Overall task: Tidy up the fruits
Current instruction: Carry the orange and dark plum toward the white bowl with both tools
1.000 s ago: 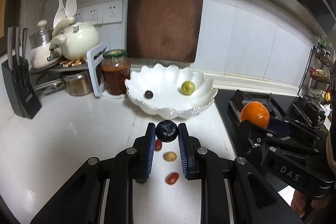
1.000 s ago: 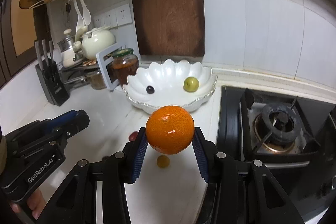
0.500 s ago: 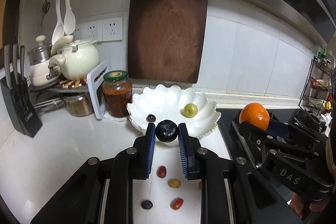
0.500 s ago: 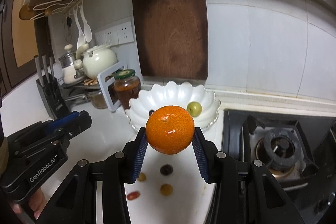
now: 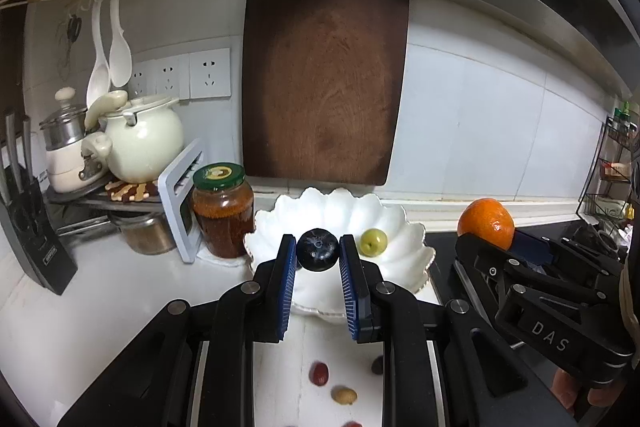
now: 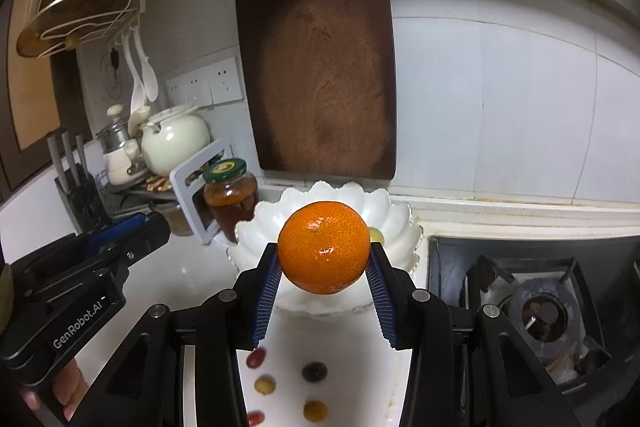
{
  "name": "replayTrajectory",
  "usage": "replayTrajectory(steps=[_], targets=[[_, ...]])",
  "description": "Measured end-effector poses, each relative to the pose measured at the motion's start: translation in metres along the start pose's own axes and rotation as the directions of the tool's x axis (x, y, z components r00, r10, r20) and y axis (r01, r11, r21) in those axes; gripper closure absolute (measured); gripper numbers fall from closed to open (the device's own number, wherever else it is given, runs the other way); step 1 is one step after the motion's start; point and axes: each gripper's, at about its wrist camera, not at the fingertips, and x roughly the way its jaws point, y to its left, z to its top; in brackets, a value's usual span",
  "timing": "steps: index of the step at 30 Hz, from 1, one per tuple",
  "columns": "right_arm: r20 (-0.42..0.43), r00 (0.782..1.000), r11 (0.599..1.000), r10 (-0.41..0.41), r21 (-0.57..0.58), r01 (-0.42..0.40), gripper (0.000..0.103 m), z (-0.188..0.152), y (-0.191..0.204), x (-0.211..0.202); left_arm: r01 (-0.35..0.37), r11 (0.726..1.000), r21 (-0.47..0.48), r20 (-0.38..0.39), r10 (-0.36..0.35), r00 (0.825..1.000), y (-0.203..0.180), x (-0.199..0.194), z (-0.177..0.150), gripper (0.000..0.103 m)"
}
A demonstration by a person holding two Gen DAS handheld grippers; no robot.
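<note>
Two tongs (image 5: 318, 255) (image 6: 323, 254), one fruit each

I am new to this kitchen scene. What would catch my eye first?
The bright orange, gripped in the right claw before the white scalloped bowl. Next, the dark round fruit pinched in the left claw, and the big brown cutting board on the wall.

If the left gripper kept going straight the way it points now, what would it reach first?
Most likely the white scalloped bowl, directly beyond the left gripper and the dark plum it grips; depth is uncertain.
</note>
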Motion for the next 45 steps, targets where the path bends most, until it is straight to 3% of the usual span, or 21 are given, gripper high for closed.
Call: replayTrajectory(steps=[16, 30, 45], targets=[[-0.035, 0.999, 1.000, -0.016, 0.018, 0.016, 0.058, 0.035, -0.007, 0.047, 0.000, 0.999, 0.040, 0.001, 0.000, 1.000, 0.004, 0.042, 0.042, 0.080], [-0.103, 0.994, 0.999, -0.036, 0.002, 0.036, 0.059, 0.065, -0.021, 0.108, 0.027, 0.999, 0.029, -0.101, -0.024, 0.995, 0.018, 0.104, 0.064, 0.080], [-0.218, 0.975, 0.999, -0.032, -0.020, 0.029, 0.059, 0.084, -0.026, 0.180, 0.007, 1.000, 0.022, -0.238, -0.001, 0.971, 0.031, 0.180, 0.066, 0.080]])
